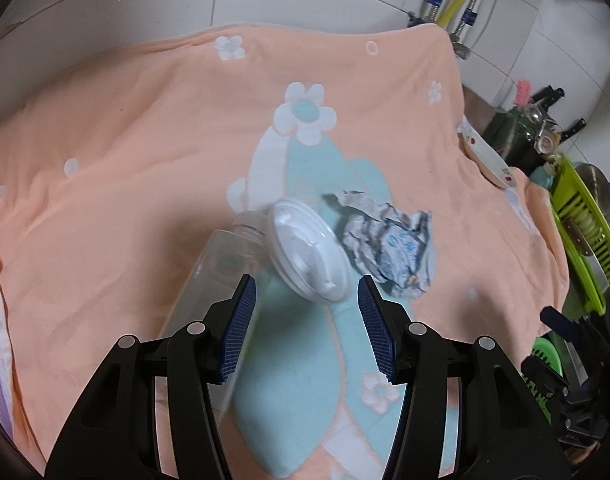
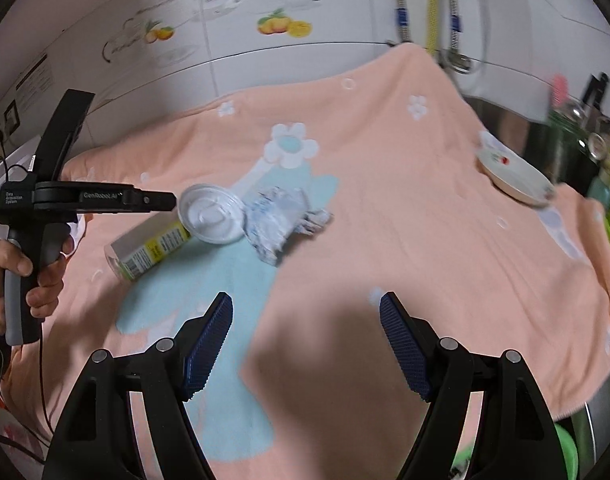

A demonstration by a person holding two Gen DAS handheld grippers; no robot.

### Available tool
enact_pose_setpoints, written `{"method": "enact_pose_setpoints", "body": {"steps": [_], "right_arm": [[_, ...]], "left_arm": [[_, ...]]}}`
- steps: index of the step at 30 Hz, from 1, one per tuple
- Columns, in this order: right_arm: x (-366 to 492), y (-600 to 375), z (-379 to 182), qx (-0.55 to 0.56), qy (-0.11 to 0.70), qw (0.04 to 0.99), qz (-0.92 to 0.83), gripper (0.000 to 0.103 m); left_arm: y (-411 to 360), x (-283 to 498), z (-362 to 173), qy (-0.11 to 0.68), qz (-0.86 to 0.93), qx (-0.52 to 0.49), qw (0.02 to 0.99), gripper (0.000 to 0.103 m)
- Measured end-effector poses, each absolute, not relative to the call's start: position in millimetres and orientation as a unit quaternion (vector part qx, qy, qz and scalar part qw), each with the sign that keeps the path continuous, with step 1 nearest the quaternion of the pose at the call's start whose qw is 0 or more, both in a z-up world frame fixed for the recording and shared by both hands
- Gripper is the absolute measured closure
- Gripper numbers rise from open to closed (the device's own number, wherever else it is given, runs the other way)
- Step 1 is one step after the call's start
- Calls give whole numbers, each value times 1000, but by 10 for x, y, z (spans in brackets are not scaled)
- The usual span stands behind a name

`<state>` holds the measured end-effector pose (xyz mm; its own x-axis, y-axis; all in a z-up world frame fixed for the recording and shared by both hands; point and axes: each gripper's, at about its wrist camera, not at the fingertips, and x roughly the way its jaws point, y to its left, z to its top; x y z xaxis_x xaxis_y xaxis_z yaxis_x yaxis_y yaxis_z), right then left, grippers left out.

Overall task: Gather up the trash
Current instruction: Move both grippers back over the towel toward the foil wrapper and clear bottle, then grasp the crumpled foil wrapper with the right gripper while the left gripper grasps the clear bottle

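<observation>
Three pieces of trash lie clustered near the middle of a peach flowered towel (image 1: 125, 128) spread over a counter: a clear plastic bottle (image 2: 149, 250) on its side, a white plastic lid (image 2: 211, 214) tipped against the bottle's mouth, and a crumpled paper wrapper (image 2: 277, 216) touching the lid's far side. The left gripper (image 1: 307, 320), held by a hand (image 2: 21, 276) seen from the right camera, hangs just above the bottle and lid with its blue-padded jaws spread and nothing between them. The right gripper (image 2: 305, 340) hovers nearer the towel's front edge, well apart from the trash, its jaws spread wider and also empty. A shallow white dish (image 2: 513, 178) sits at the towel's right edge, beside a green dish rack (image 1: 581, 220). Judging from this layout, the main risk is the crowding: closing on the lid could nudge the round bottle into rolling across the soft cloth, or catch the wrapper along with it. The lid's tilted, thin rim may also slip from the pads, and a low pinch could snag the towel itself.
</observation>
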<state>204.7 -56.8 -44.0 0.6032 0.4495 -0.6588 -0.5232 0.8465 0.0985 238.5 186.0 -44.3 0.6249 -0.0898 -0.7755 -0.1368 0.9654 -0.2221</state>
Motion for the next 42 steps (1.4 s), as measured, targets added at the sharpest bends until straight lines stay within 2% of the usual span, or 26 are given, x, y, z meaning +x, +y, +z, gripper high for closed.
{"method": "enact_pose_setpoints", "body": {"steps": [11, 14, 21, 31, 35, 37, 42], "right_arm": [[2407, -117, -565, -64, 367, 876, 306, 30], [2524, -33, -628, -68, 371, 873, 310, 30], [2783, 170, -740, -65, 372, 871, 314, 30], [3089, 526, -892, -76, 389, 866, 304, 30], [3148, 623, -953, -90, 395, 863, 301, 34], [3154, 644, -958, -94, 396, 862, 301, 41], [3155, 630, -974, -92, 399, 861, 301, 45]], "left_arm": [[2045, 2343, -419, 437, 16, -98, 894, 50], [2101, 2290, -431, 441, 26, -80, 894, 39], [2219, 2266, -510, 452, 23, -74, 889, 35], [2246, 2313, -684, 469, 18, -59, 881, 22], [2212, 2364, -750, 475, 18, -47, 879, 19], [2199, 2392, -786, 479, 17, -43, 877, 19], [2169, 2455, -870, 487, 20, -33, 873, 19]]}}
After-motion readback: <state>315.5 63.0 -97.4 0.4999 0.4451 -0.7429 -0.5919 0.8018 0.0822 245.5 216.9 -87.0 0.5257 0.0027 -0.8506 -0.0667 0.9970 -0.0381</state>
